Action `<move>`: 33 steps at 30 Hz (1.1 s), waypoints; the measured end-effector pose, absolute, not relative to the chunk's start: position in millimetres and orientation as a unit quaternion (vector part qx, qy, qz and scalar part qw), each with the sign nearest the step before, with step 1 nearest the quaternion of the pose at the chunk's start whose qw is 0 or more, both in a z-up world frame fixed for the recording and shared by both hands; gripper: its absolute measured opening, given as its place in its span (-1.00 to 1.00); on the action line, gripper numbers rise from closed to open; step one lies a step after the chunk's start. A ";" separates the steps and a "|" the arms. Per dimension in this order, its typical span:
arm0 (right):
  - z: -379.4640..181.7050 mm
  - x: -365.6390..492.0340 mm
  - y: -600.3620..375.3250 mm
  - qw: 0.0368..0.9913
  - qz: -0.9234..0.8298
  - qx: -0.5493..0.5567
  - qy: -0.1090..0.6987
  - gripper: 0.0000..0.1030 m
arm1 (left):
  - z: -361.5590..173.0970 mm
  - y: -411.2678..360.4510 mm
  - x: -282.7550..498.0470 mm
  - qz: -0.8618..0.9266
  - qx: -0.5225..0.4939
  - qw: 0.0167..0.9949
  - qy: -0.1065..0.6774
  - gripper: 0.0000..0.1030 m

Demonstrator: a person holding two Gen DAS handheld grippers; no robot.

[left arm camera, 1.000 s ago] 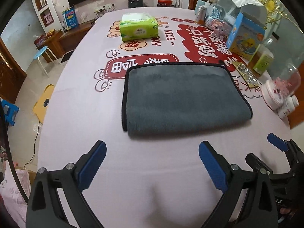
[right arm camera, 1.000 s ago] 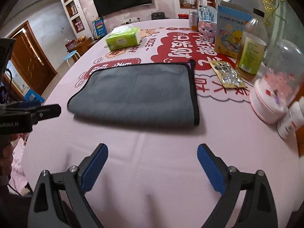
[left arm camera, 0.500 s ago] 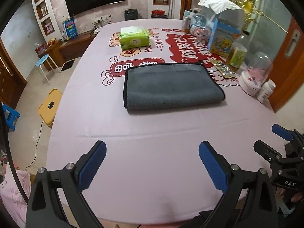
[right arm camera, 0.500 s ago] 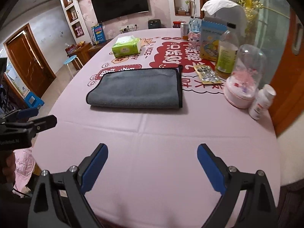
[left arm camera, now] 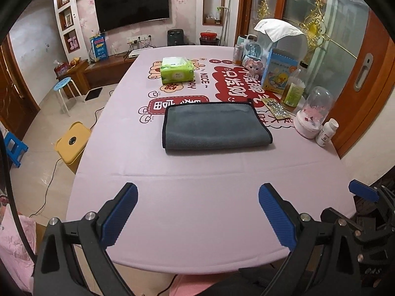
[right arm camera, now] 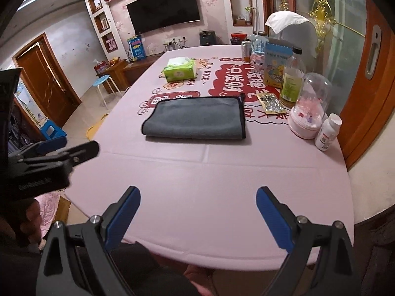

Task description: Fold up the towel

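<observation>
A grey towel with a black hem (left arm camera: 214,125) lies folded flat in the middle of the pink table; it also shows in the right wrist view (right arm camera: 197,118). My left gripper (left arm camera: 197,214) is open and empty, well back from the towel above the table's near edge. My right gripper (right arm camera: 197,217) is open and empty, also near the front edge. The right gripper's blue tip shows at the right of the left wrist view (left arm camera: 363,192). The left gripper's body shows at the left of the right wrist view (right arm camera: 56,157).
A green tissue pack (left arm camera: 176,70) sits at the far side. Along the right edge stand a blue box (left arm camera: 279,71), a bottle (left arm camera: 292,91), a glass dome (left arm camera: 312,113), a white pill bottle (left arm camera: 327,133) and a blister pack (left arm camera: 276,107). Stools stand on the floor to the left.
Both grippers have pulled back and up from the towel toward the table's near edge, staying open. The towel now looks smaller and farther away and has not moved.
</observation>
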State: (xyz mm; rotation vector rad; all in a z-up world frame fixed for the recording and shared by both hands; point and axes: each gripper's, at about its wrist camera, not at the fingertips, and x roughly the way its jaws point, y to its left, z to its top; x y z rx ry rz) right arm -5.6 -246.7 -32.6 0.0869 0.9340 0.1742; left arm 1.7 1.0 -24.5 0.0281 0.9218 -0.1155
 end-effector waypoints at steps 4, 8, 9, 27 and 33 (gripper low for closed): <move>-23.0 -14.7 -240.7 0.893 0.085 0.040 0.439 0.85 | -21.7 -3.4 -8.4 -0.051 0.015 0.898 0.437 0.90; -19.5 -19.3 -239.8 0.902 0.061 0.041 0.425 0.86 | -18.8 -6.1 -14.4 -0.037 0.024 0.906 0.421 0.90; -18.8 -20.5 -240.0 0.904 0.052 0.042 0.422 0.86 | -18.1 -6.8 -15.3 -0.035 0.025 0.908 0.417 0.90; -28.2 -17.8 -241.3 0.906 0.024 0.046 0.421 1.00 | -23.6 -7.4 -18.7 -0.010 0.021 0.915 0.404 0.99; -28.6 -16.2 -242.2 0.905 0.024 0.046 0.422 1.00 | -23.5 -8.6 -16.9 -0.007 0.021 0.915 0.403 0.99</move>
